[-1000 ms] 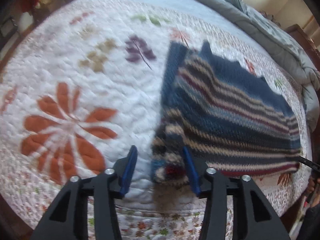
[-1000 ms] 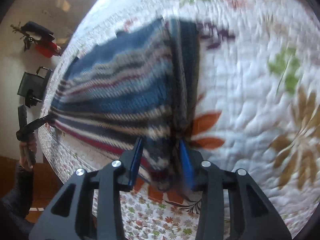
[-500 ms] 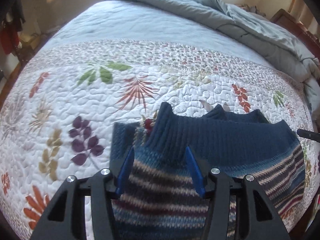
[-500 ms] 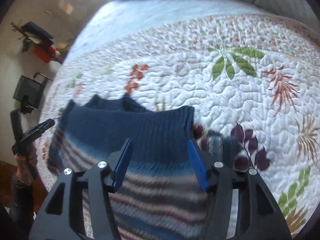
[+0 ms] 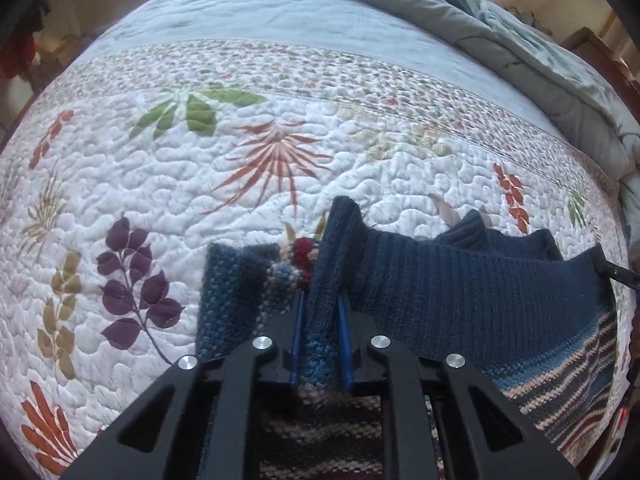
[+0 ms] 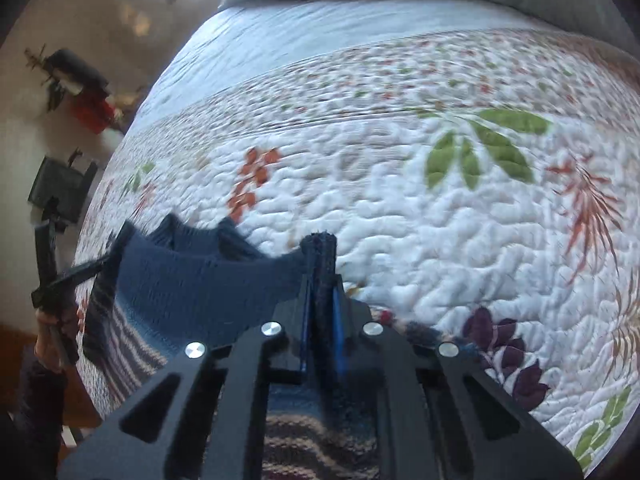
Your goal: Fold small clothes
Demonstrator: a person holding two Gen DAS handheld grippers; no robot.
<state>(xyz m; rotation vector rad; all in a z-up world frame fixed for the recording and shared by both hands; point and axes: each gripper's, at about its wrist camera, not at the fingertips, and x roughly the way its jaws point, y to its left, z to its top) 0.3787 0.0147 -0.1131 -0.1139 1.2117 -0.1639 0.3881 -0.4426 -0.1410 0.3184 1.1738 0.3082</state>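
Note:
A small knit sweater (image 5: 460,292), navy ribbed at its far edge and striped blue, cream and red nearer me, lies on the quilted bed. My left gripper (image 5: 320,300) pinches the left corner of the ribbed edge; its jaws are closing with the knit pressed between the blue pads. In the right wrist view the sweater (image 6: 208,280) spreads to the left, and my right gripper (image 6: 322,284) is shut on its right corner, which sticks up between the fingers. There the left gripper (image 6: 68,276) shows at the far corner, held by a hand (image 6: 48,344).
The white floral quilt (image 5: 280,160) covers the bed beyond and to the left of the sweater. A bunched grey duvet (image 5: 500,40) lies along the far side. A wooden bed frame (image 5: 588,40) shows at the right. Dark objects (image 6: 76,76) hang on the wall.
Both grippers moved from the sweater's striped end to its navy ribbed edge. They stood open over it half a second ago and have now shut on its two corners.

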